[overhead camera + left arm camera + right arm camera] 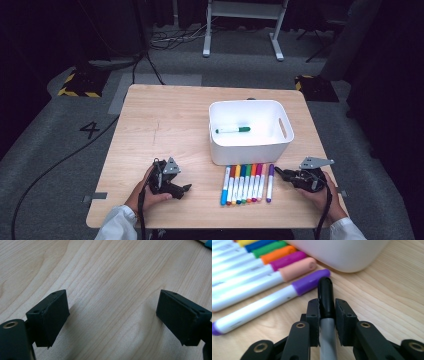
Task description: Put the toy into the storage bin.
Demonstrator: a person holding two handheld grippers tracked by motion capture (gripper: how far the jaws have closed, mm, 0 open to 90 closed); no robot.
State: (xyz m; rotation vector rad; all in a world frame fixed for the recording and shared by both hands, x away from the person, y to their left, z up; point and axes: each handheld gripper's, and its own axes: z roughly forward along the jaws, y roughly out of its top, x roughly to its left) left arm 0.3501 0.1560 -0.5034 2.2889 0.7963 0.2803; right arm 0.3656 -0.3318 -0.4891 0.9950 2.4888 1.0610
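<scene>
Pale wood-grain table (165,115), matt and smooth, carries a glossy white plastic bin (250,150). Markers (245,182) in smooth white plastic wear satin coloured caps near the front edge. The right gripper (326,308) shows matt black, finely textured pads and brass-look rivets, clamped on a black-capped grey pen (325,297) with a slight sheen. The left gripper (112,312) has rough matt pads.

White sleeves are worn on both forearms. Each of the black tongs, left tongs (186,189) and right tongs (278,173), is topped by a grey three-cornered plate and trailed by a black cable. Brass-ringed screw holes are seen on the arms behind the pads.
</scene>
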